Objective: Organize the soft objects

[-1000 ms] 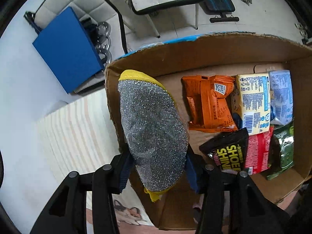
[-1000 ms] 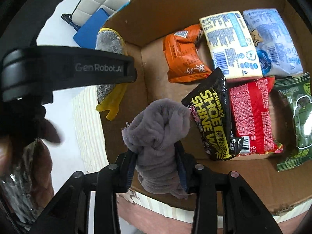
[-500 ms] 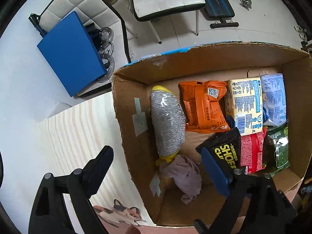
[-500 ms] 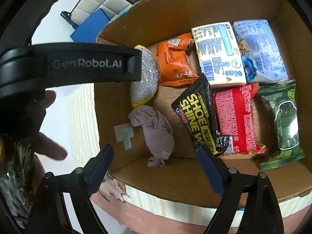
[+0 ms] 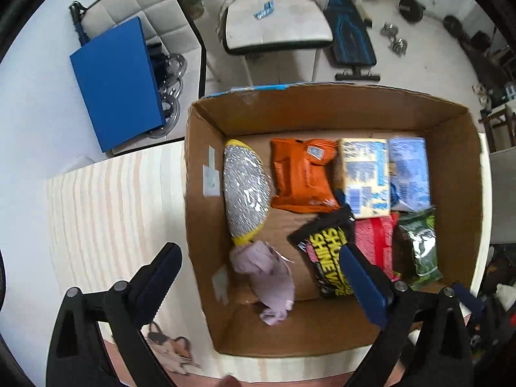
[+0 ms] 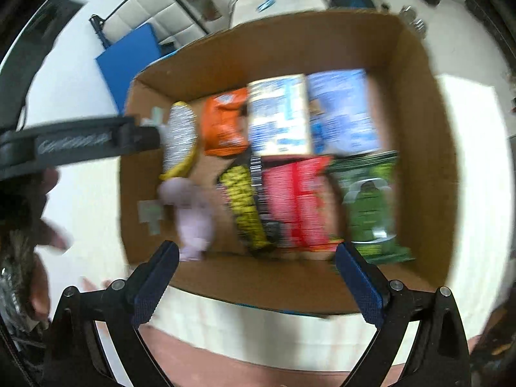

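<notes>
An open cardboard box (image 5: 461, 174) (image 6: 419, 148) holds the soft objects. A silver and yellow scouring sponge (image 5: 246, 187) (image 6: 179, 135) lies along its left wall. A crumpled mauve cloth (image 5: 269, 277) (image 6: 190, 213) lies just below the sponge. Several snack and wipe packets fill the right side: orange (image 5: 303, 174), yellow-blue (image 5: 366, 177), black "Shoe Shine" (image 5: 325, 254), red (image 6: 296, 200), green (image 6: 371, 206). My left gripper (image 5: 258, 261) is open and empty above the box's near left corner. My right gripper (image 6: 256, 258) is open and empty above the near edge. The right wrist view is blurred.
The box sits on a pale striped table mat (image 5: 109, 219) with a cat picture (image 5: 171, 351). A blue panel (image 5: 116, 80), a white chair (image 5: 277, 29) and dumbbells (image 5: 395, 43) stand on the floor beyond. The left gripper's body (image 6: 74, 145) crosses the right wrist view.
One second ago the left gripper held the sponge and the right held the cloth. Both opened and dropped them into the box. Both grippers have since risen and pulled back.
</notes>
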A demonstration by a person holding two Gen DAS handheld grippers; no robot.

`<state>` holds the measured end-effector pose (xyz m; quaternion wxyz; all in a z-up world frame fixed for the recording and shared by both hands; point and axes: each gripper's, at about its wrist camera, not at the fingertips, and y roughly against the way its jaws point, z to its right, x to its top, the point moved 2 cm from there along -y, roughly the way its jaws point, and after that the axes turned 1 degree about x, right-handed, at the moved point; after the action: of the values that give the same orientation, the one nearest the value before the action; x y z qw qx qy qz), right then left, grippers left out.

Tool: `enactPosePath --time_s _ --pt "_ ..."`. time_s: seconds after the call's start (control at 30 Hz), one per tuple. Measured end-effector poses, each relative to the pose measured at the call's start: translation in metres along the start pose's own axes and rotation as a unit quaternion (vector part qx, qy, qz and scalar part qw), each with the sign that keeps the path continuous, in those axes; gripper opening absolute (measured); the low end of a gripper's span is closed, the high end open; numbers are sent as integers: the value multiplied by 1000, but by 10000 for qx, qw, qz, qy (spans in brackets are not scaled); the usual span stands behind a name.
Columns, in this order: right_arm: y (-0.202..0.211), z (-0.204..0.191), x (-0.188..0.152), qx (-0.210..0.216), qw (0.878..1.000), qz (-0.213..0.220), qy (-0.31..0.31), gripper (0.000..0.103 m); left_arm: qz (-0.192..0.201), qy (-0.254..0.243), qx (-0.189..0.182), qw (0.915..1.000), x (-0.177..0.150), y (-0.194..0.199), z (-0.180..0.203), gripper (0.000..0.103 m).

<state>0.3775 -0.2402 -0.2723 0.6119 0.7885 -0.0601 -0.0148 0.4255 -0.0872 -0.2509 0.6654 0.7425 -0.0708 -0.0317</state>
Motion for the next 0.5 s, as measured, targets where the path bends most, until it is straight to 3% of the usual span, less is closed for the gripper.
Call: enactPosePath --time_s 0.23,0.5 --pt "27 26 -13 -834 9956 389 204 99 624 187 93 9978 -48 20 11 100" --pt "41 30 -16 -1217 9900 646 292 99 708 364 -35 9968 -78 24 14 100"
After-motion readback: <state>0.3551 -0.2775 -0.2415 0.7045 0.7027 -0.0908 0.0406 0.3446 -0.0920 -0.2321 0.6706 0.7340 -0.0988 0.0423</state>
